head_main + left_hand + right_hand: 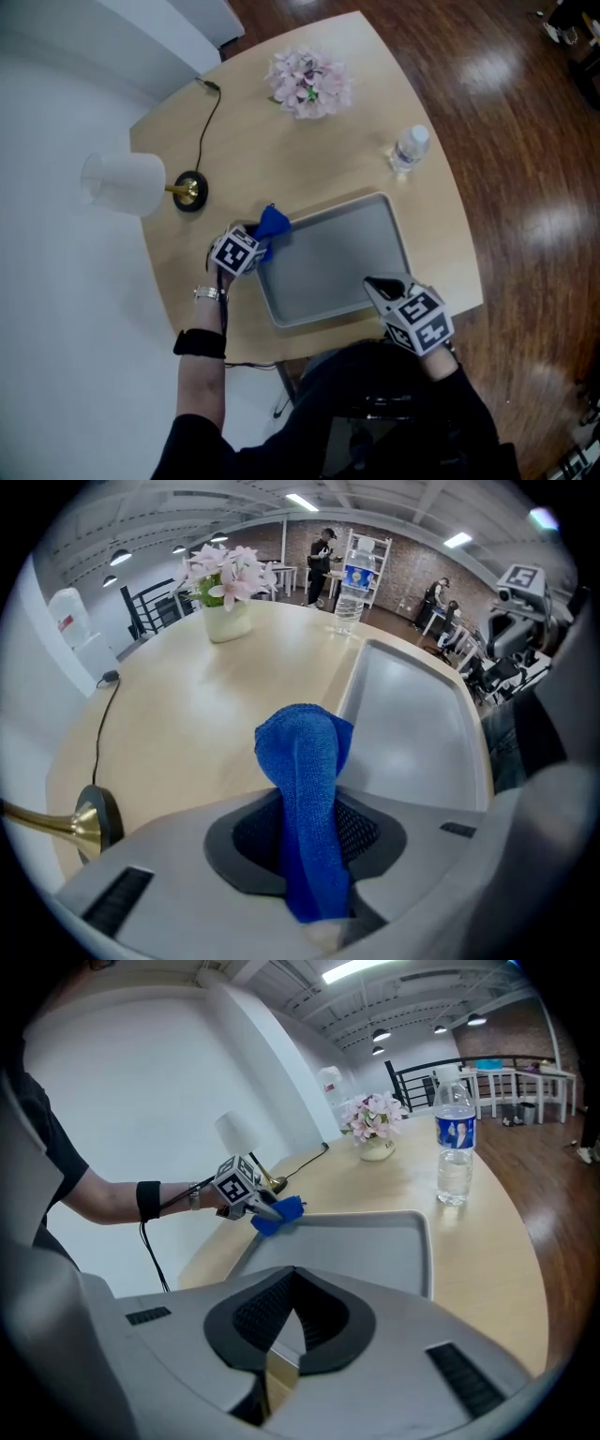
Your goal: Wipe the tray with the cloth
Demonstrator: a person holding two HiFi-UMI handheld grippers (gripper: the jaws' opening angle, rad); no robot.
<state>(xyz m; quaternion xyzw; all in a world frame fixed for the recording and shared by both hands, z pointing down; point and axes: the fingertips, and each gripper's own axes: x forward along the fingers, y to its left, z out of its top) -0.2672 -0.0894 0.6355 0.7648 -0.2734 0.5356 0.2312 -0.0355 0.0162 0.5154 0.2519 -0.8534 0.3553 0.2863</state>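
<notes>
Light was bright and even in all three views. In the head view, pale glare patches lay on the dark polished wooden floor (525, 141) at the upper right and right, and the white surface (56, 309) at the left was nearly washed out. Shadows on the pale wooden table top (281, 159) were faint and soft-edged. Both gripper views were fisheye, with black corners and lines bowed toward the edges. Ceiling strip lights (302, 501) glowed along the top of each. The flat grey metal tray (412, 733) carried a soft sheen. The nearest foreground at the bottom looked slightly soft.
</notes>
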